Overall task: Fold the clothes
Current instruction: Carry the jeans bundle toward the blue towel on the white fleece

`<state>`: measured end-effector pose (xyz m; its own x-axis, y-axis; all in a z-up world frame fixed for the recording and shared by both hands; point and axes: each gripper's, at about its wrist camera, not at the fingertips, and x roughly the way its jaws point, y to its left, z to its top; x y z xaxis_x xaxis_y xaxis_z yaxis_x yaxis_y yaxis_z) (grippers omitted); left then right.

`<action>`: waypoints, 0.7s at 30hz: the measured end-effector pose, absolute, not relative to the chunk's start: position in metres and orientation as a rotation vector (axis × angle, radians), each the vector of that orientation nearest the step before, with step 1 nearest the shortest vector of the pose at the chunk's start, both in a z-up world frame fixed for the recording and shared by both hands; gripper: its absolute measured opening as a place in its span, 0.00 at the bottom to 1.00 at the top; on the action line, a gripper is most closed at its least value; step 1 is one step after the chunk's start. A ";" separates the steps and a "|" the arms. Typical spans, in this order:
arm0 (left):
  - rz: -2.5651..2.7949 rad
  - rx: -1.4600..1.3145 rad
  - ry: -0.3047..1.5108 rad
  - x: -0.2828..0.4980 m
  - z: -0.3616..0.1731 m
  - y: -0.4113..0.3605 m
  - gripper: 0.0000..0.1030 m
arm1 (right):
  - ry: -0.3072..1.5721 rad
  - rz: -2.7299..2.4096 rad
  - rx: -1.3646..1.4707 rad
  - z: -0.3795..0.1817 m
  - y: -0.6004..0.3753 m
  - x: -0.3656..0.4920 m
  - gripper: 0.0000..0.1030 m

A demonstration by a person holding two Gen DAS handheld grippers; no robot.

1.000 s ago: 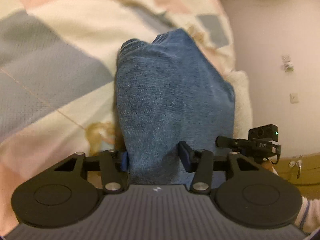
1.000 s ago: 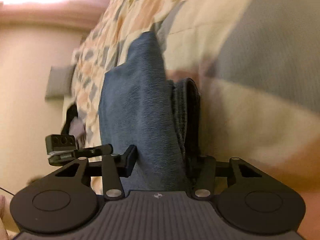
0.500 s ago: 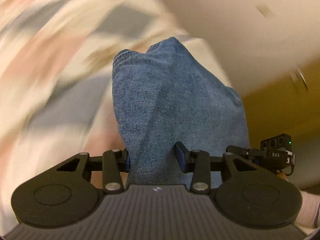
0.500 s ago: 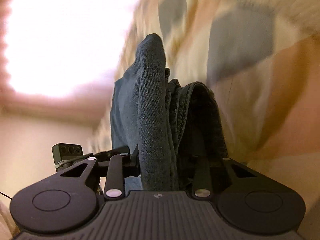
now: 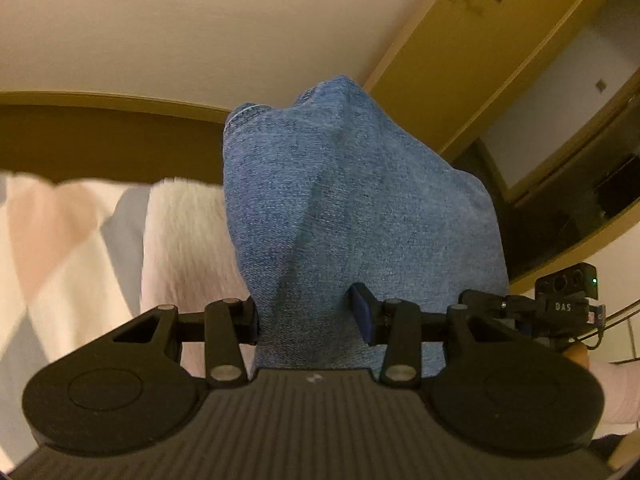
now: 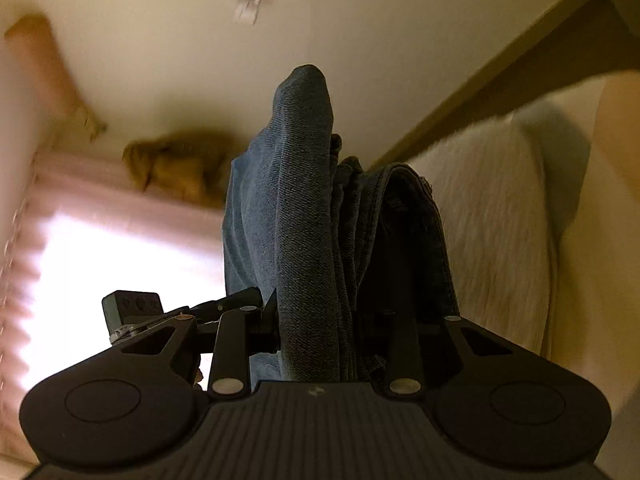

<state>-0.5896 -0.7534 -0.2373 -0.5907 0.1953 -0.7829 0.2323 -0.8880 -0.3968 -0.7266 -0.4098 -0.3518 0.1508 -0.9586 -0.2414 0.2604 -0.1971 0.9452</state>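
A pair of blue jeans, folded into several layers, fills the middle of both views. My left gripper is shut on one part of the jeans, with denim bulging up between its fingers. My right gripper is shut on the stacked folded layers of the jeans and shows their edges. Both grippers point upward and hold the jeans raised off the bed. The other gripper shows at the right edge of the left wrist view.
The patchwork bedspread and a white fluffy blanket lie at lower left. A wooden headboard, a wall and a wooden door stand behind. In the right wrist view, a bright curtained window is at left and the white blanket at right.
Both grippers have lifted the jeans off the bed and tilted upward. The views have swung from the bedspread to the walls, door and window. The grips are unchanged.
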 end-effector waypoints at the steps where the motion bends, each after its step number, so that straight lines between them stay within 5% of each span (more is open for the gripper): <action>1: -2.671 1.436 0.731 -0.602 -0.246 -0.761 0.37 | -0.801 -1.353 1.259 -0.359 -0.416 -0.734 0.31; 9: -2.533 1.472 0.769 -0.622 -0.338 -0.794 0.52 | -0.747 -1.447 1.358 -0.431 -0.467 -0.746 0.35; 13: -2.549 1.444 0.731 -0.619 -0.335 -0.794 0.51 | -0.689 -1.491 1.301 -0.414 -0.469 -0.738 0.47; 21: -2.549 1.258 0.521 -0.598 -0.289 -0.786 0.39 | -0.371 -1.762 1.088 -0.354 -0.436 -0.725 0.50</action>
